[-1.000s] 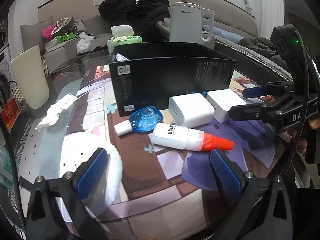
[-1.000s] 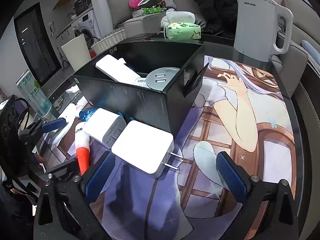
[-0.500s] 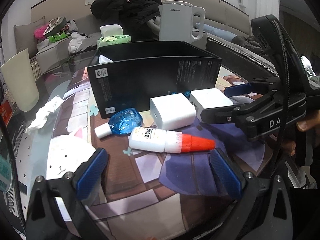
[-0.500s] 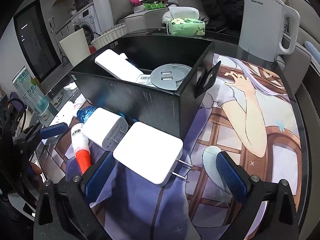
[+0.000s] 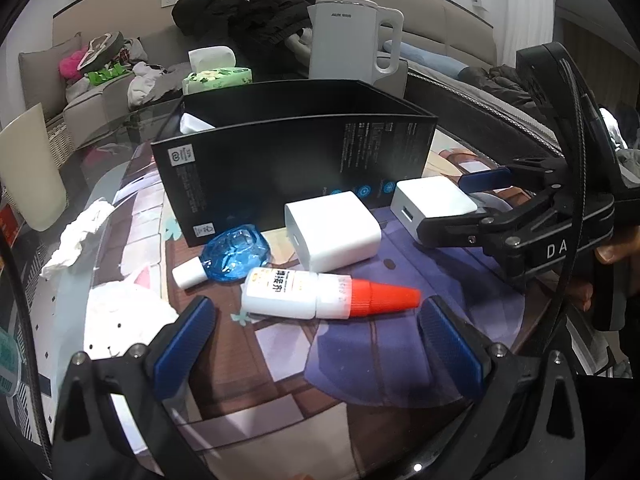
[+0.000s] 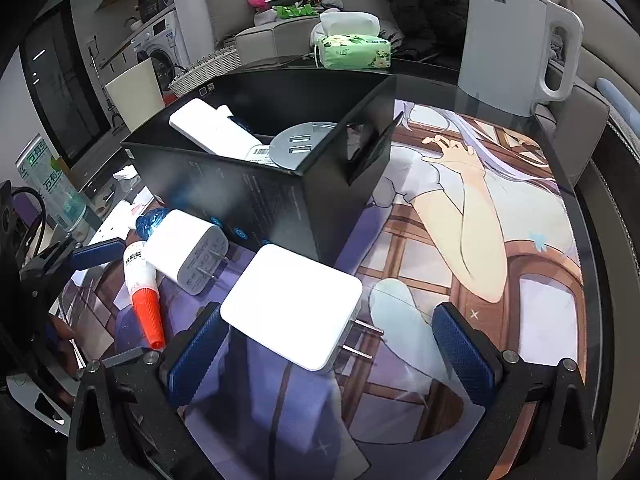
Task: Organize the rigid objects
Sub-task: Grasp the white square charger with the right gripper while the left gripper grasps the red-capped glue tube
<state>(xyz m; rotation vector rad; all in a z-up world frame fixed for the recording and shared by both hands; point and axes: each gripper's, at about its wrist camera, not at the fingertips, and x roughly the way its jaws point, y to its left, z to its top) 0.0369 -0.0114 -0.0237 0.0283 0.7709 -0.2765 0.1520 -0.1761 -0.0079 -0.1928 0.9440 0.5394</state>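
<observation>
White flat charger (image 6: 294, 316) between wide-spread right gripper (image 6: 328, 358) fingers — ungripped, left gripper (image 5: 316, 346) agape before glue bottle (image 5: 320, 294), empty

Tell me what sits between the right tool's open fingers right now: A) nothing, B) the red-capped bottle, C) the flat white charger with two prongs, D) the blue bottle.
C: in the right wrist view the right tool is open around the flat charger, whose prongs point right; the red-capped bottle lies off to the left.
</observation>
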